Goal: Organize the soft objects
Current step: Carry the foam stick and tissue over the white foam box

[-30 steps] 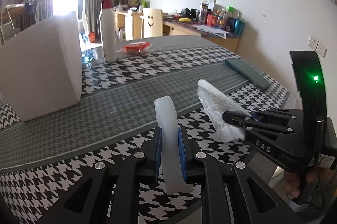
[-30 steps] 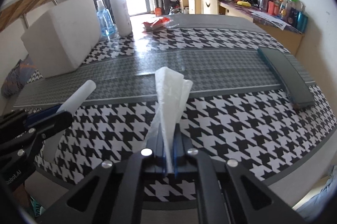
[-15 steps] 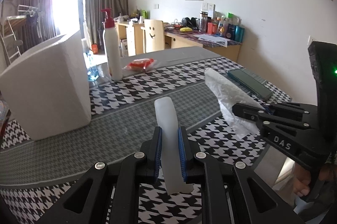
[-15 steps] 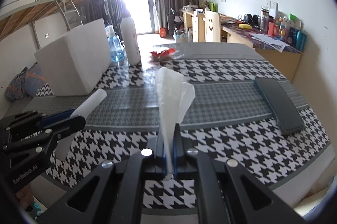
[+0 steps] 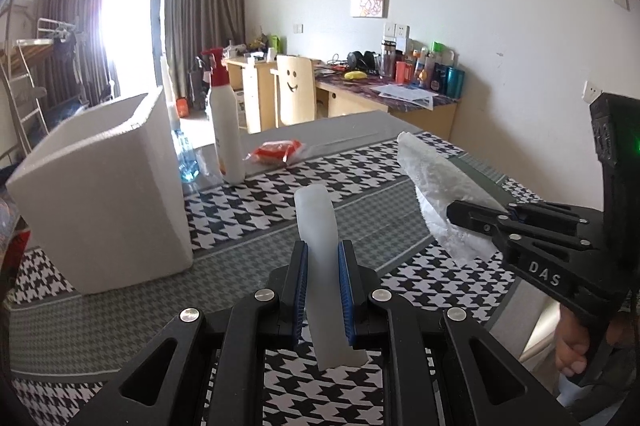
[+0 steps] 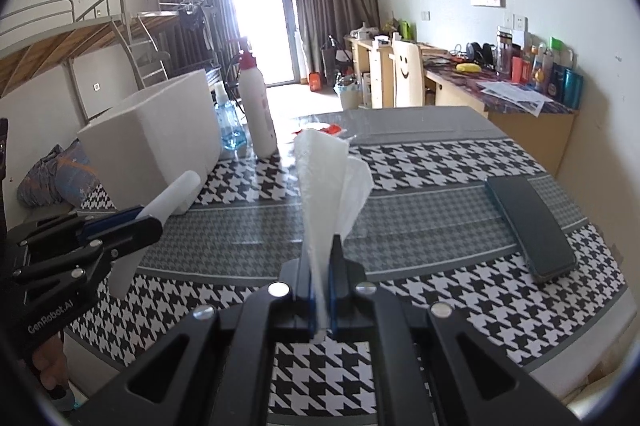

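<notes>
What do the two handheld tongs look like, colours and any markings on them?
Both are matte black plastic with silver screw heads and blue pads. The right tongs carry white "DAS" lettering and a green light on the upright handle. The left tongs read "GenRobot.AI" in white. No sleeves or cables show.

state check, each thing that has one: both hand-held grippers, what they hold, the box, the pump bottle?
left hand-held gripper: shut on white roll, off the table
right hand-held gripper: shut on plastic bag, off the table
foam box: open-topped, upright
pump bottle: upright
</notes>
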